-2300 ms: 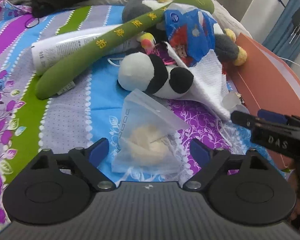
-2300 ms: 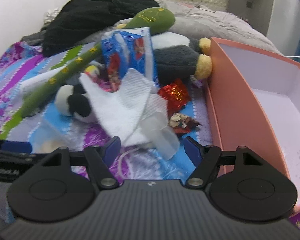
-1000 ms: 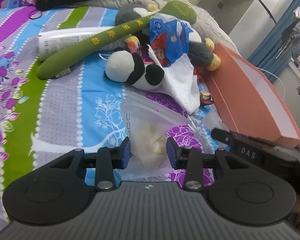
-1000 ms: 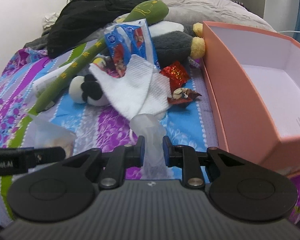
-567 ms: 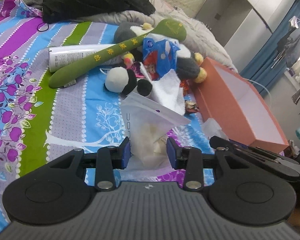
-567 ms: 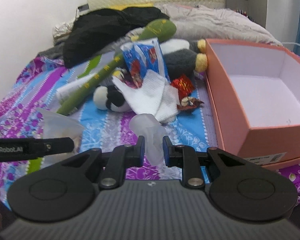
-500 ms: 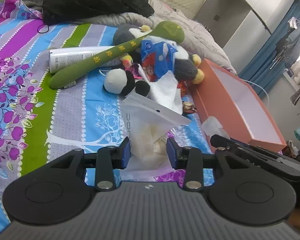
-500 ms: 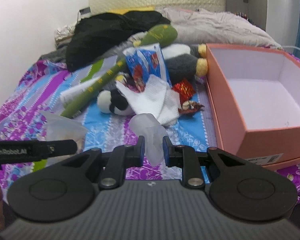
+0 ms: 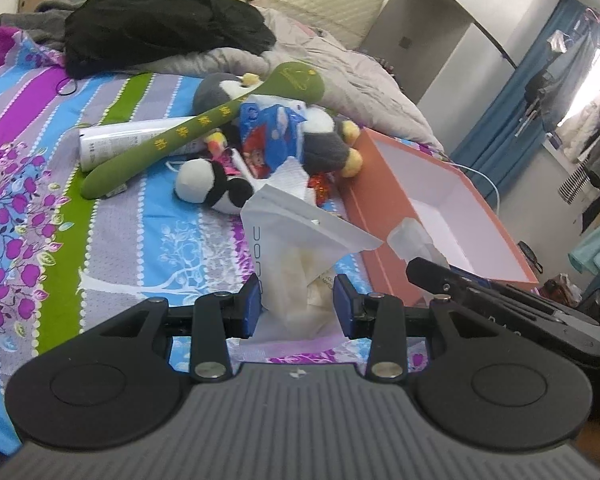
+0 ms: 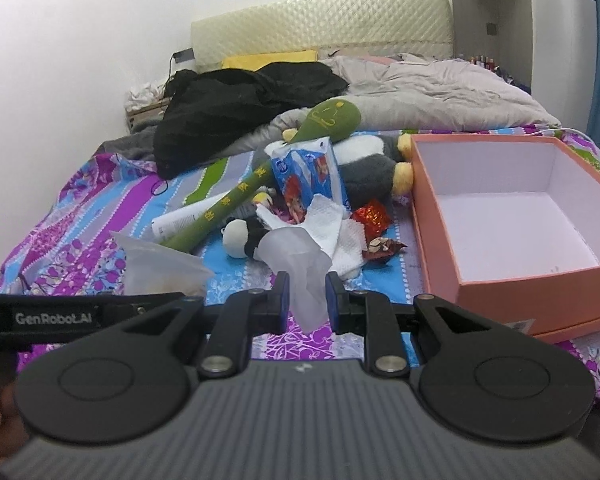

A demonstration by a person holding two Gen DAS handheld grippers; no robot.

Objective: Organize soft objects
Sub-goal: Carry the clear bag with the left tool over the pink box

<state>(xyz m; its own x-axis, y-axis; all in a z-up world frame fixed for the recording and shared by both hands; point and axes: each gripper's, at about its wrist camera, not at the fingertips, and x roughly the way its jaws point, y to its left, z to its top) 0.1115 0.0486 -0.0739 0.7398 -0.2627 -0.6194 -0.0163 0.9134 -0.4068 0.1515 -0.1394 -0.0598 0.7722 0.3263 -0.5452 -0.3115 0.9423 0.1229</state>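
My left gripper (image 9: 298,306) is shut on a frosted plastic bag (image 9: 296,248) with pale soft stuff inside, held above the bedspread. In the right wrist view that bag (image 10: 160,268) shows at the left, behind the left gripper's black arm. My right gripper (image 10: 306,300) is shut on a small crumpled translucent bag (image 10: 296,256), also lifted off the bed; the same small bag (image 9: 410,236) peeks over the right gripper's arm in the left wrist view. The orange box (image 10: 512,240) with its white inside stands open to the right.
On the striped bedspread (image 9: 60,208) lie a panda plush (image 9: 208,184), a long green plush (image 9: 196,128), a white tube (image 9: 132,144), a blue snack pack (image 10: 308,176), a white towel (image 10: 332,232), a grey penguin plush (image 10: 372,172) and red wrappers (image 10: 374,216). Black clothing (image 10: 236,108) lies beyond.
Both grippers have risen and drawn back from the pile with their bags, so more of the bed and the box's inside is in view. Neither grip has altered.
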